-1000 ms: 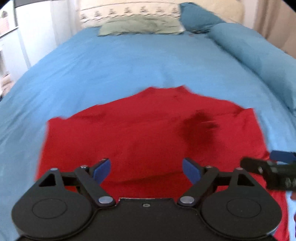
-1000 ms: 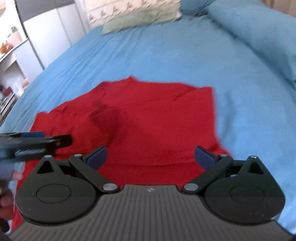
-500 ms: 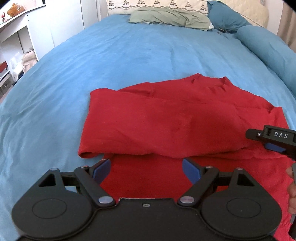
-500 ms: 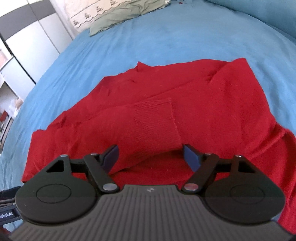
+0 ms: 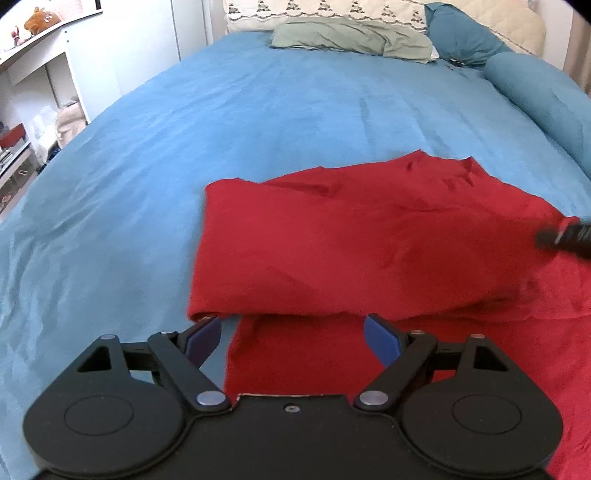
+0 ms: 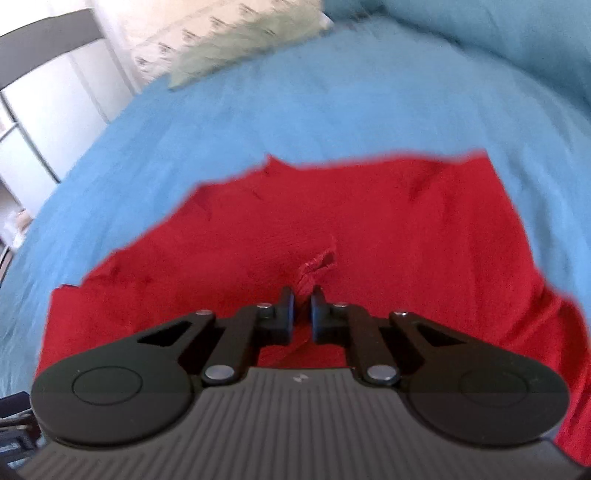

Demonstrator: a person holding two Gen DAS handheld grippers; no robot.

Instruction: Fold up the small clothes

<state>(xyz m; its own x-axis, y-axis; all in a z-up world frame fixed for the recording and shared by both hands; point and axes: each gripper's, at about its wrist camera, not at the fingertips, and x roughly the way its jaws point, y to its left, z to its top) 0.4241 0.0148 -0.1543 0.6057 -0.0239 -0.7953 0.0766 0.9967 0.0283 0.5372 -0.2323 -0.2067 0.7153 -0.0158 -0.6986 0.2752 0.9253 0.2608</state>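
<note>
A red garment [image 5: 362, 243] lies on the blue bedspread [image 5: 258, 110], with one part folded over the rest. My left gripper [image 5: 293, 334] is open and empty, just above the garment's near edge by its left folded corner. My right gripper [image 6: 302, 308] is shut on a ribbed cuff of the red garment [image 6: 314, 267], pinching a small bunch of cloth between its fingers. The right gripper's tip also shows blurred at the right edge of the left wrist view [image 5: 565, 236].
Pillows [image 5: 351, 35] lie at the head of the bed, and a rolled blue duvet [image 5: 546, 92] runs along the right side. White shelves and cupboards [image 5: 33, 74] stand to the left of the bed.
My right gripper has closed from open onto the garment's ribbed cuff. The left gripper has stayed open and shifted slightly left along the near edge.
</note>
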